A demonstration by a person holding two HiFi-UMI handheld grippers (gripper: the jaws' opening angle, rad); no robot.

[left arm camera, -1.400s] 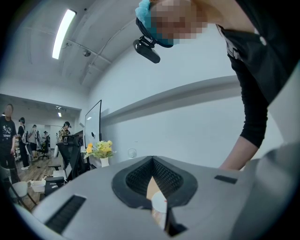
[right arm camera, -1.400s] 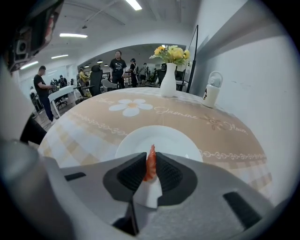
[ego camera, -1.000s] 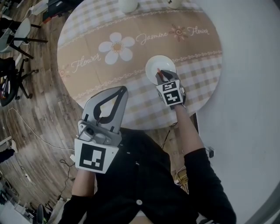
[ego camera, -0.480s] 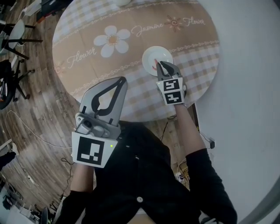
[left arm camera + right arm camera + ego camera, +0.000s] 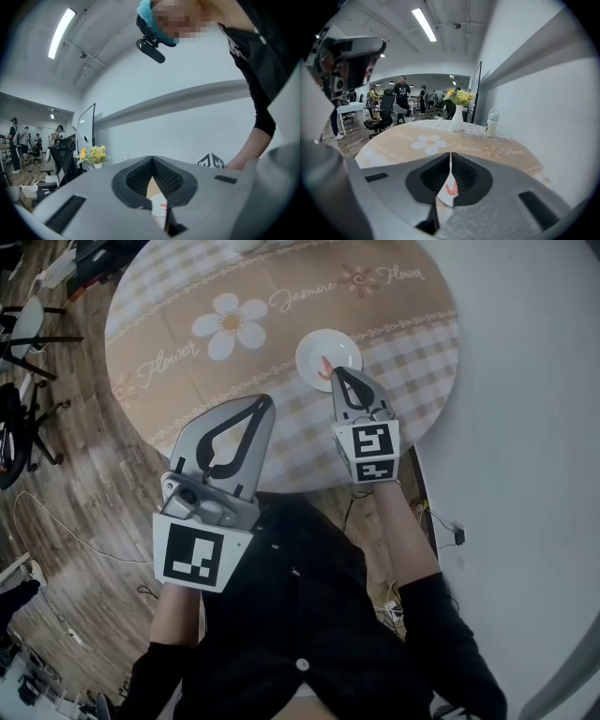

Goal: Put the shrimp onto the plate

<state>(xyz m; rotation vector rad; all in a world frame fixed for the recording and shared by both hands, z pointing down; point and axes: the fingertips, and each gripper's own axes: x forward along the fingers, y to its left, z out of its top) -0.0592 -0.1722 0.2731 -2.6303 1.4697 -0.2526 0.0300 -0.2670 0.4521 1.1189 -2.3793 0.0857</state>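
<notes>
A small white plate [image 5: 330,348] sits on the round table [image 5: 178,324] near its right edge. The orange shrimp [image 5: 323,368] lies on the plate's near rim. My right gripper [image 5: 337,374] is shut and empty, its tips just short of the plate. In the right gripper view the jaws [image 5: 450,154] meet, and the shrimp [image 5: 452,189] shows on the plate [image 5: 443,192] through the gap below. My left gripper [image 5: 265,402] is shut with nothing in it, held over the table's near edge. The plate [image 5: 158,208] shows through the gap of the left gripper [image 5: 152,158].
The tablecloth has a daisy print [image 5: 228,322] and lettering. A vase of yellow flowers [image 5: 458,115] and a white cup [image 5: 491,123] stand at the table's far side. Office chairs [image 5: 23,324] are on the wooden floor to the left. A white wall [image 5: 525,381] runs along the right.
My right gripper has drawn back off the plate toward the person, and the shrimp now lies on the plate's near rim. The left gripper stays shut in place.
</notes>
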